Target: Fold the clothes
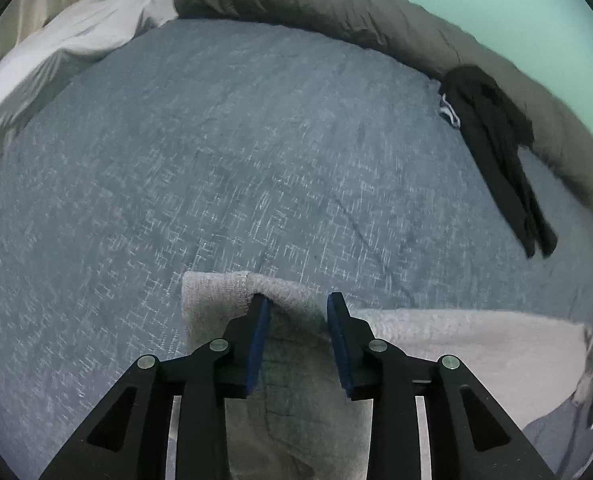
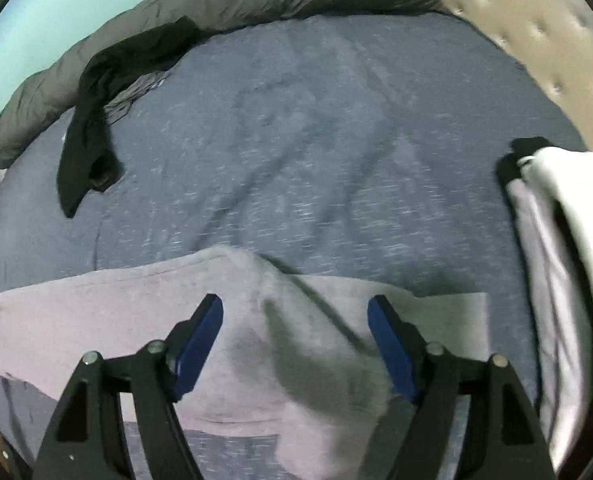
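A light grey knitted garment [image 1: 456,344] lies flat at the near edge of the blue bed sheet [image 1: 216,160]. My left gripper [image 1: 298,299] hovers over its left end with jaws apart. A raised fold of the fabric sits between the fingers and drapes over the left fingertip [image 1: 261,304], but the pads do not press on it. In the right wrist view the same grey garment [image 2: 96,320] spreads below my right gripper [image 2: 296,299], which stands wide open above a soft ridge in the cloth, holding nothing.
A black garment [image 1: 492,140] [image 2: 92,120] lies crumpled at the far side by a bunched dark grey duvet [image 1: 336,4]. White and pale clothes [image 2: 568,240] are piled at the right. A tufted beige headboard [image 2: 536,20] stands behind. Pale grey bedding [image 1: 76,40] lies far left.
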Tool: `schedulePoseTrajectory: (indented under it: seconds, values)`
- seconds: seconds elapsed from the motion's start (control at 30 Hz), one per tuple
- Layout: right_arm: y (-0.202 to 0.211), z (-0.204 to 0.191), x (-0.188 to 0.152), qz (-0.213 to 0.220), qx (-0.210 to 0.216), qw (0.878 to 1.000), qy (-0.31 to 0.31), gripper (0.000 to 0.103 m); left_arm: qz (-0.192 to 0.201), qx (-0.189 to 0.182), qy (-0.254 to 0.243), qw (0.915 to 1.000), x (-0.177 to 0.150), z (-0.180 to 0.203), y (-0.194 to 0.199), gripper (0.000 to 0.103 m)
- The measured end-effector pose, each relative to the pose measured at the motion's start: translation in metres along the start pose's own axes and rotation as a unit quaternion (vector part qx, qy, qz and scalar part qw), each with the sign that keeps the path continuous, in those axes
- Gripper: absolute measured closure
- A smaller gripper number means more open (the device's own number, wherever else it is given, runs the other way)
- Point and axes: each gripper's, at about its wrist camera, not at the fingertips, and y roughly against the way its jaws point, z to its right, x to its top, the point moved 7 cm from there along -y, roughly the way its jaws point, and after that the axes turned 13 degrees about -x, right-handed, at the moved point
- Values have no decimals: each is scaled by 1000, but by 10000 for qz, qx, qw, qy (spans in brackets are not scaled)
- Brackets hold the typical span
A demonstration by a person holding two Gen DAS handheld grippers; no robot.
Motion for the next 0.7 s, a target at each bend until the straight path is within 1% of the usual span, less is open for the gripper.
schedulePoseTrajectory:
  seconds: [0.03, 0.07, 0.1, 0.17, 0.27, 0.4, 0.5, 0.6, 0.7]
  values:
    - [4, 4, -1, 118, 110, 9998, -150, 27, 10, 49, -117, 9999, -1, 3, 1, 70]
    - [6, 6, -6, 173, 143, 9996, -181, 27, 27, 70, -192, 9998, -2, 5, 4, 67]
    - [7, 7, -12, 227, 175, 9994, -210, 27, 43, 88, -229, 9997, -3, 6, 6, 61]
    - [11, 10, -22, 334, 238, 9988, -268, 27, 75, 123, -301, 9994, -5, 7, 10, 57]
    - [14, 4, -40, 444, 317, 9981, -272, 27, 126, 176, -393, 9990, -9, 7, 16, 56]
    - [14, 8, -65, 453, 418, 9969, -488, 27, 222, 318, -405, 9984, -16, -3, 31, 55]
    - [22, 12, -80, 578, 506, 9951, -630, 27, 366, 409, -451, 9975, -22, -9, 45, 55]
    - [28, 15, -94, 694, 563, 9934, -717, 27, 449, 281, -506, 9973, -34, -1, 56, 55]
    - [35, 22, -107, 792, 577, 9919, -805, 27, 510, 39, -720, 9961, -50, 26, 59, 55]
